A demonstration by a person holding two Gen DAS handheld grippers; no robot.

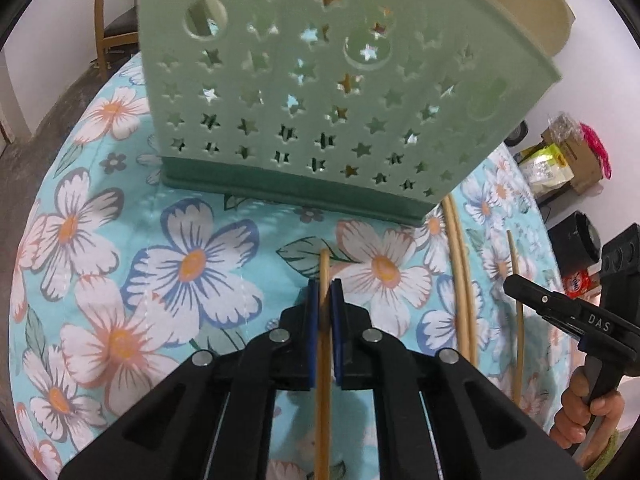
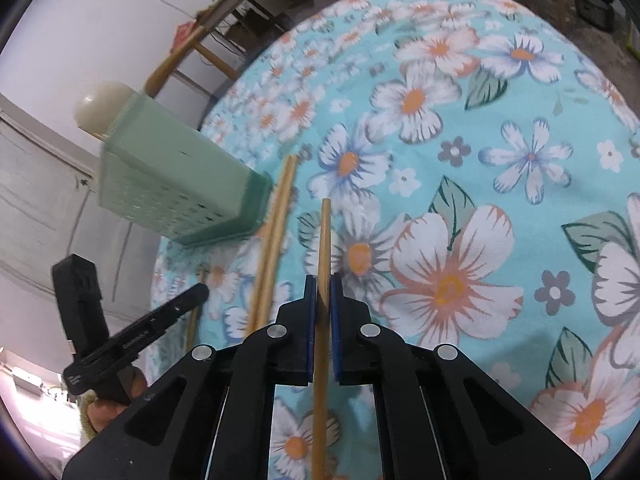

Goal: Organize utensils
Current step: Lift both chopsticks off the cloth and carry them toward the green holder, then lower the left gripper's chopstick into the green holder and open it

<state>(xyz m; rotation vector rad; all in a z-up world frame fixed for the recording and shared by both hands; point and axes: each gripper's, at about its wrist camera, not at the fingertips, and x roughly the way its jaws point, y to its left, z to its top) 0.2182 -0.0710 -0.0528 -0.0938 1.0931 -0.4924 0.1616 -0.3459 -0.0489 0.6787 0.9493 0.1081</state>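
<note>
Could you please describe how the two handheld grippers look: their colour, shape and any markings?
Both look alike. The left gripper and the right gripper have matte black angular linkage arms with round silver pivot pins, and thin flat dark blue finger pads. Seen from the side, the right gripper's finger bears white letters "DAS". At the person's wrist shows a fuzzy yellow-green cuff. No cables are visible.

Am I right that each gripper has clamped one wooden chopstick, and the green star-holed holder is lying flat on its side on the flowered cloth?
Not quite. The left gripper and right gripper are each shut on a chopstick, but the left wrist view shows the green holder standing upright on the flowered cloth.
</note>
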